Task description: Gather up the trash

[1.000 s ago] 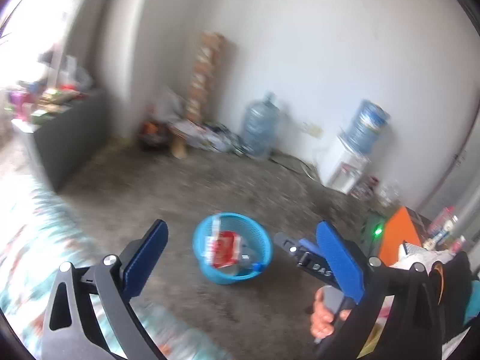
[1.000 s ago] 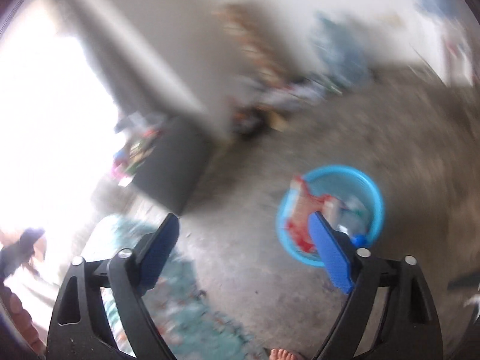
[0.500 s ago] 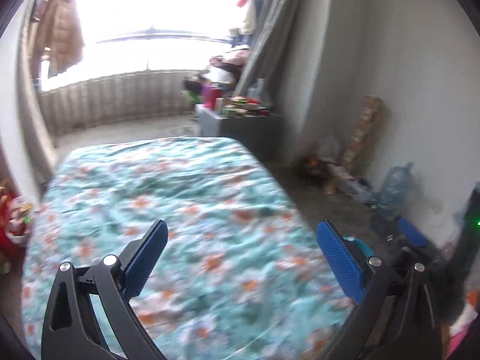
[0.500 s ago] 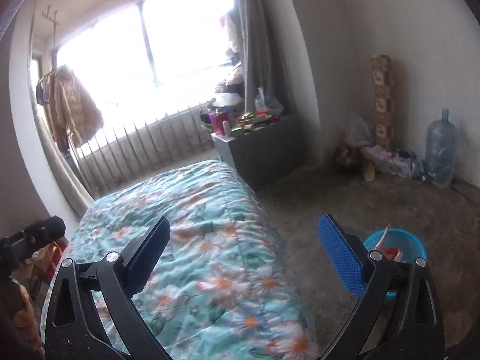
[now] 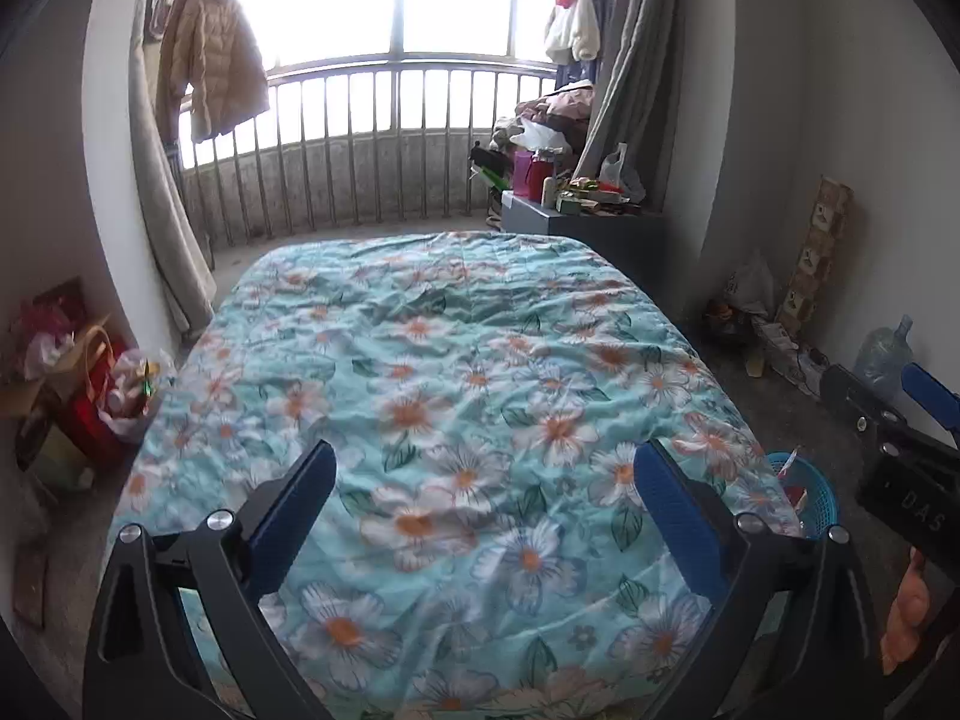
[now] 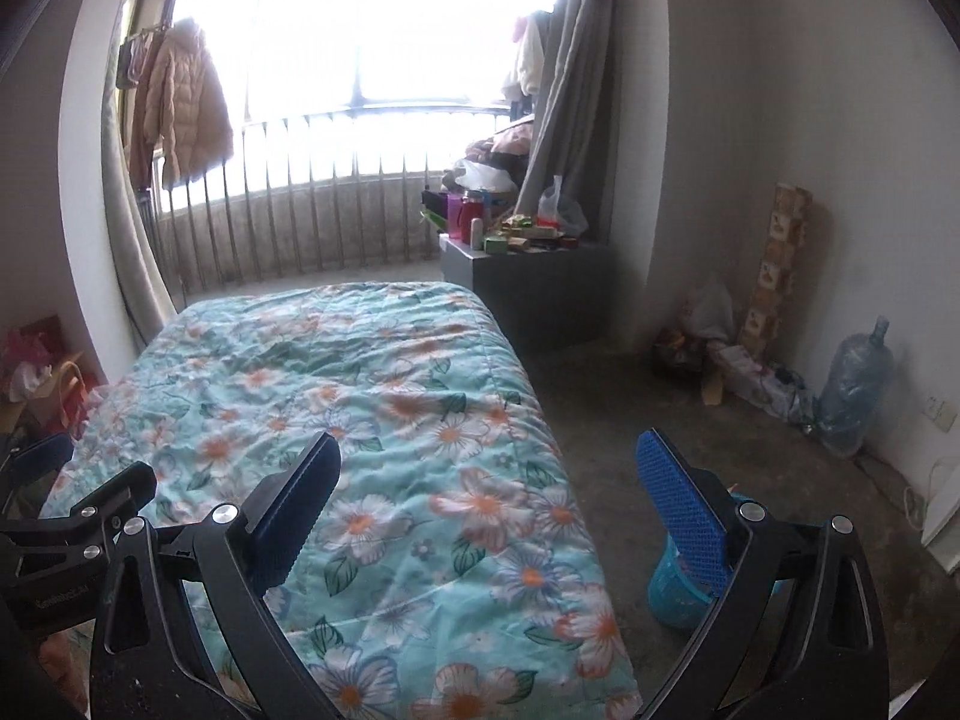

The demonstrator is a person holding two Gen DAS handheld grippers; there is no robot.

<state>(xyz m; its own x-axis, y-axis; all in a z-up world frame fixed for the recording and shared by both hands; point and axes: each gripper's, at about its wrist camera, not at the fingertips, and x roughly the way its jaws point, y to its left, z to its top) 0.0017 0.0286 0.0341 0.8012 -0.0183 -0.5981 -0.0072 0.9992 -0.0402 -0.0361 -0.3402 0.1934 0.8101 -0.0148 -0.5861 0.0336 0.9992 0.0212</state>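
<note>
The blue plastic trash basket [image 5: 810, 495] stands on the concrete floor at the bed's right side, with red and white wrappers [image 5: 791, 471] in it. In the right wrist view the basket [image 6: 675, 597] is partly hidden behind my right finger. My left gripper [image 5: 486, 468] is open and empty above the floral bed cover [image 5: 480, 348]. My right gripper [image 6: 489, 456] is open wide, also empty, over the bed's right edge. One finger [image 5: 929, 397] of the right gripper shows at the left wrist view's right edge, above a hand [image 5: 906, 600].
A grey cabinet [image 6: 528, 291] crowded with bottles and boxes stands beyond the bed by the curtain. A water jug [image 6: 852, 399], bags and a tall box line the right wall. Bags and boxes [image 5: 84, 402] sit left of the bed. A railing closes the far end.
Both views have swung away from the floor and basket up toward the bed and window. The basket has slid to the lower right. Both grippers stay open.
</note>
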